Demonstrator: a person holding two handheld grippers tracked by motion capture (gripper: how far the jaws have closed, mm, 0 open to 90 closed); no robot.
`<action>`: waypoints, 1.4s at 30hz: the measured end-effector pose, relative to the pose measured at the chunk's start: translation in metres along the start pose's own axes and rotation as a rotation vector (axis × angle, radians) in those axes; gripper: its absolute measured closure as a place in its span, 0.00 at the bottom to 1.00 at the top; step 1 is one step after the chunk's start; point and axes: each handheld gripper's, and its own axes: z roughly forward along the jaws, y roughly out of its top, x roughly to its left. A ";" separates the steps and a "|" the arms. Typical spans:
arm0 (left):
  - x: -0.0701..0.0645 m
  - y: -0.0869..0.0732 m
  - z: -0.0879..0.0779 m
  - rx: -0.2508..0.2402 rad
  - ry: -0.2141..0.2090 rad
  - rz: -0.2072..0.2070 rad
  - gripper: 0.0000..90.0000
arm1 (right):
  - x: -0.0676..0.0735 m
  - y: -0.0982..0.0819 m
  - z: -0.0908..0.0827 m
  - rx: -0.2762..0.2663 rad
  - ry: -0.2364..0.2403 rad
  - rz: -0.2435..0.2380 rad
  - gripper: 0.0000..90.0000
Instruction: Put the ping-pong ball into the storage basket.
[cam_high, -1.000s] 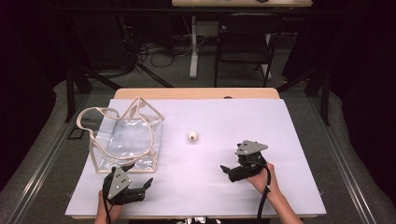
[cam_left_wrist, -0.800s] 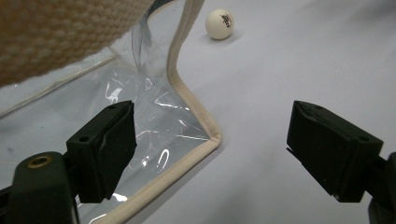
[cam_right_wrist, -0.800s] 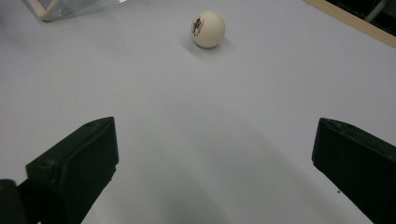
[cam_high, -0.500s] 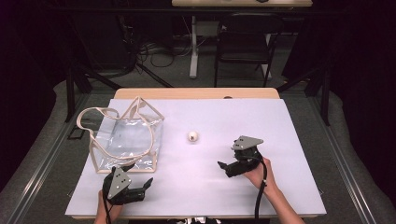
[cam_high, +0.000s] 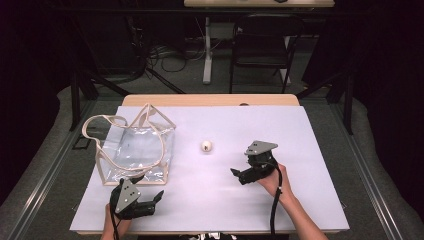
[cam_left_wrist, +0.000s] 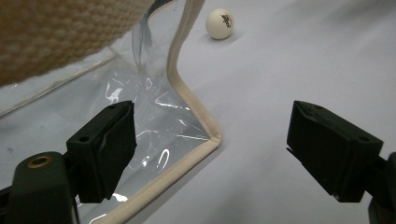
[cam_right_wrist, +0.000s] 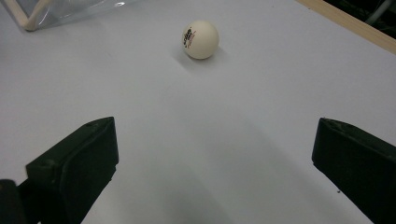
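- White ball (cam_high: 206, 146) sits free on the desk (cam_high: 310, 150), between the bag (cam_high: 135, 150) and your right gripper (cam_high: 239, 175), near both but touching neither.
- Your right gripper points at the ball with jaws wide apart, holding nothing; that line suits a straight reach for it.
- Your left gripper (cam_high: 156, 199) rests at the bag's near corner, jaws apart around the cream edging (cam_left_wrist: 196, 109), likely so you can steady the bag.
- Clear plastic seems to stand with its mouth up, though its glare makes that hard to confirm.
- Expect the ball to roll if a jaw nudges it.
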 end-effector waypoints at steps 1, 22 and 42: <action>0.000 0.000 0.000 0.000 -0.001 -0.001 0.18 | 0.000 0.001 0.001 0.001 0.001 -0.002 0.00; 0.000 0.000 0.000 0.000 -0.003 0.000 0.18 | -0.009 0.016 0.020 0.017 0.017 0.000 0.00; 0.000 0.000 0.000 0.000 -0.002 0.000 0.18 | -0.017 0.029 0.035 0.023 0.035 0.001 0.00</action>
